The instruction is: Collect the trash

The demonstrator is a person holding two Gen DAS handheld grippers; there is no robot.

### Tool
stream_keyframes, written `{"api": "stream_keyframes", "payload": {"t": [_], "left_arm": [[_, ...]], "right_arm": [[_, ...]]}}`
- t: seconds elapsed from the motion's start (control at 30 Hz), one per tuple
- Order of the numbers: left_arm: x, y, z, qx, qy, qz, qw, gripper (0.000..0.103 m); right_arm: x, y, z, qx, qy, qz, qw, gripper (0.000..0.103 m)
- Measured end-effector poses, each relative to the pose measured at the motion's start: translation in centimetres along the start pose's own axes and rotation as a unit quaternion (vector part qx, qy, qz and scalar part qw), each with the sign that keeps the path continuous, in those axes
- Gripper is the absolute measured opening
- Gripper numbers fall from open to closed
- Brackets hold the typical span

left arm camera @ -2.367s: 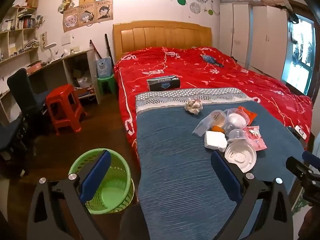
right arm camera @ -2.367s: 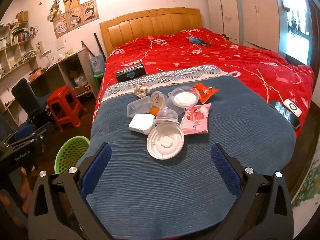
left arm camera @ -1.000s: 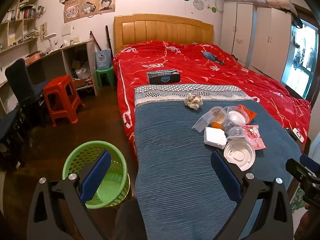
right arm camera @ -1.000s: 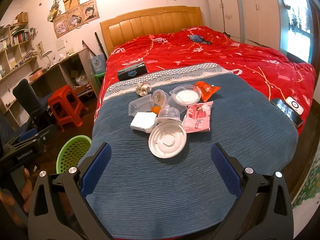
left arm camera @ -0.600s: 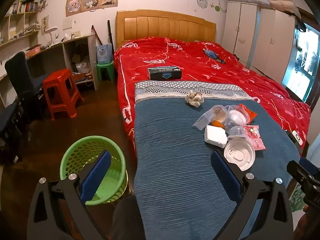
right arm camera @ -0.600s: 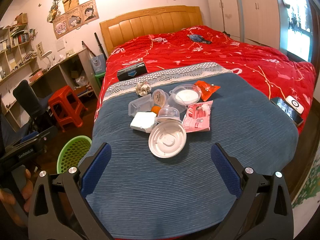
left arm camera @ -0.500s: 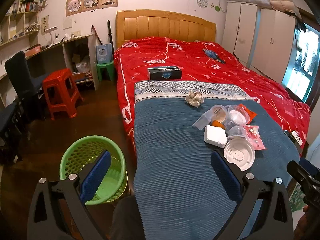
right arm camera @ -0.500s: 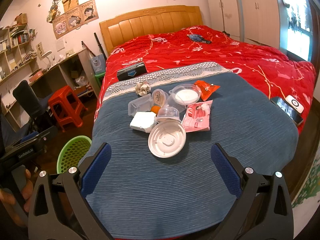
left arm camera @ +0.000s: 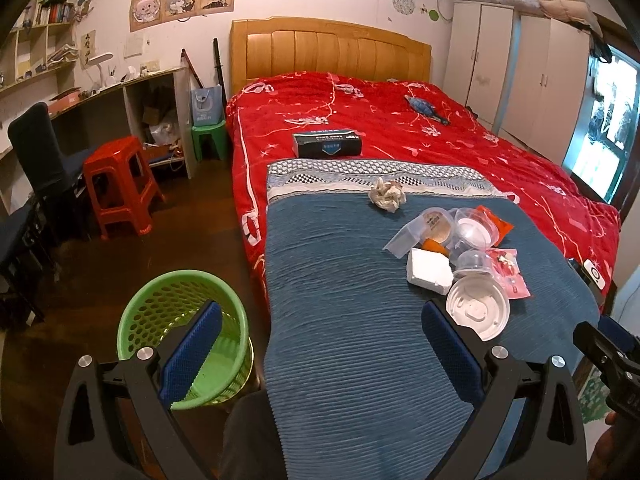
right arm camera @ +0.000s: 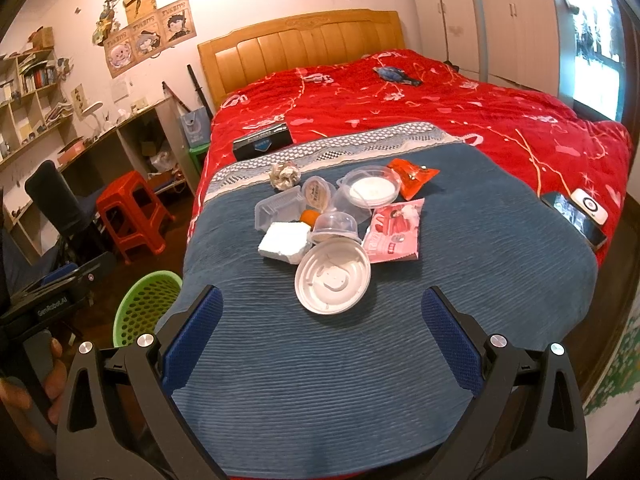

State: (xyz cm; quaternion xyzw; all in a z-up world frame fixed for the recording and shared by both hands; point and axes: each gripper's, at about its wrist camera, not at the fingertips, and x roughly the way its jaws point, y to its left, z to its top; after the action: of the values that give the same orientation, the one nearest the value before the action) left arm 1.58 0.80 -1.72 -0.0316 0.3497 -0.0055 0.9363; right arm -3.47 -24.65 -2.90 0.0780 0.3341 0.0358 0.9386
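Observation:
A heap of trash lies on the blue blanket (right arm camera: pixel 320 360) on the bed: a round white lid (right arm camera: pixel 332 276), a white foam block (right arm camera: pixel 285 243), clear plastic cups (right arm camera: pixel 334 226), a clear tray (right arm camera: pixel 278 208), a pink wrapper (right arm camera: pixel 394 234), an orange wrapper (right arm camera: pixel 412 178) and a crumpled paper ball (right arm camera: pixel 285 175). The lid (left arm camera: pixel 478 309) and paper ball (left arm camera: pixel 386 194) also show in the left wrist view. A green mesh bin (left arm camera: pixel 186 332) stands on the floor left of the bed. My left gripper (left arm camera: pixel 320 344) is open above the bin and blanket edge. My right gripper (right arm camera: pixel 322 332) is open, short of the lid.
A black box (left arm camera: pixel 327 145) and a blue toy (left arm camera: pixel 424 106) lie on the red quilt (left arm camera: pixel 400 140). A phone and a white device (right arm camera: pixel 588 204) sit at the bed's right edge. A red stool (left arm camera: pixel 118 184), black chair (left arm camera: pixel 36 160) and desk stand left.
The left gripper has risen and tilted slightly, so the bin sits lower and further left in its view. The right view has barely shifted. Both grippers stay open.

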Motion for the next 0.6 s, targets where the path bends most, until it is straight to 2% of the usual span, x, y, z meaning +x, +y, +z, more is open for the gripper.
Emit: {"api": "stream_keyframes", "payload": {"t": [0.6], "left_arm": [[2.2, -1.0, 1.2, 0.004, 0.011, -0.012, 0.9999, 0.097]], "right_arm": [[1.4, -0.8, 0.9, 0.000, 0.013, -0.010, 1.000, 0.098]]}}
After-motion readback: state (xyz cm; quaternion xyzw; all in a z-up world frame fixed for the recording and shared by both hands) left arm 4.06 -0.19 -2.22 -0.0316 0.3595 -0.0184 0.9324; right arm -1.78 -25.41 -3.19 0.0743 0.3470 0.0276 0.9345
